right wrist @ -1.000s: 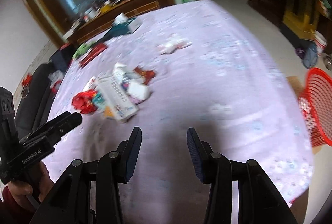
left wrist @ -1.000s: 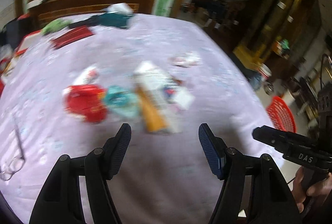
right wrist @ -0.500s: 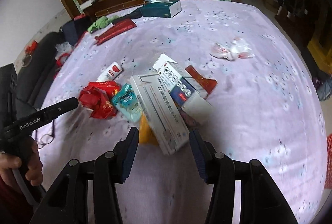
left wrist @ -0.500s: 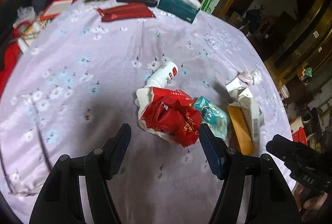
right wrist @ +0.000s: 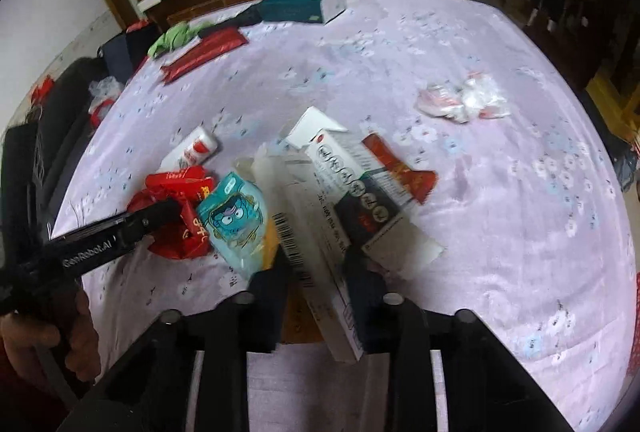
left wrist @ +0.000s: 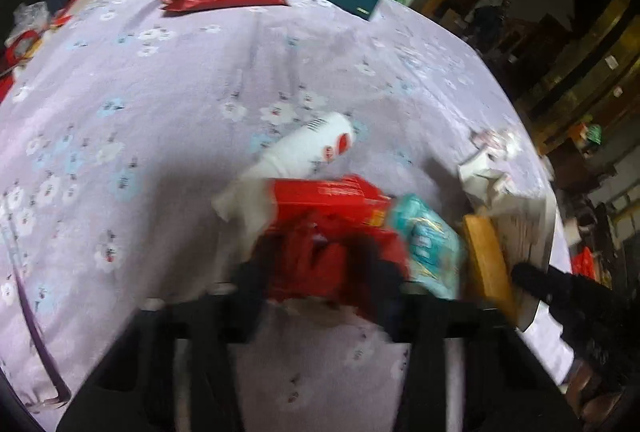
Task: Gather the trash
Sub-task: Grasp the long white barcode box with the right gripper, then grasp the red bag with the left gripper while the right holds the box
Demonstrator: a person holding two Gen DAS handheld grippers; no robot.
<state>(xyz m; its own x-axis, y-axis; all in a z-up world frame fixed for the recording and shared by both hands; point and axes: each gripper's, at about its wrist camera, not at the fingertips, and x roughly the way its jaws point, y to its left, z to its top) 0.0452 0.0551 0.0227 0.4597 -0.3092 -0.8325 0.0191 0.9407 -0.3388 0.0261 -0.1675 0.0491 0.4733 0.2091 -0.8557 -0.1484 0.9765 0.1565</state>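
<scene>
Tablecloth: lilac, flower-printed, spread over a round table in a dim room with a wooden sideboard behind.
Left hand: wrapped round the tong handle at the frame's lower left, reaching in low over the cloth.
Left gripper: blurred; fingers spread either side of the crumpled red wrapper, contact unclear.
Trash pile: white bottle lying on its side, red wrapper, teal cartoon packet, long white carton, dark-ended box and a red sachet, clustered and touching near the table's middle.
Right gripper: level, jaws parted astride the carton's near end; whether they press it cannot be told.
Far right: crumpled plastic wad, well apart from the pile.
</scene>
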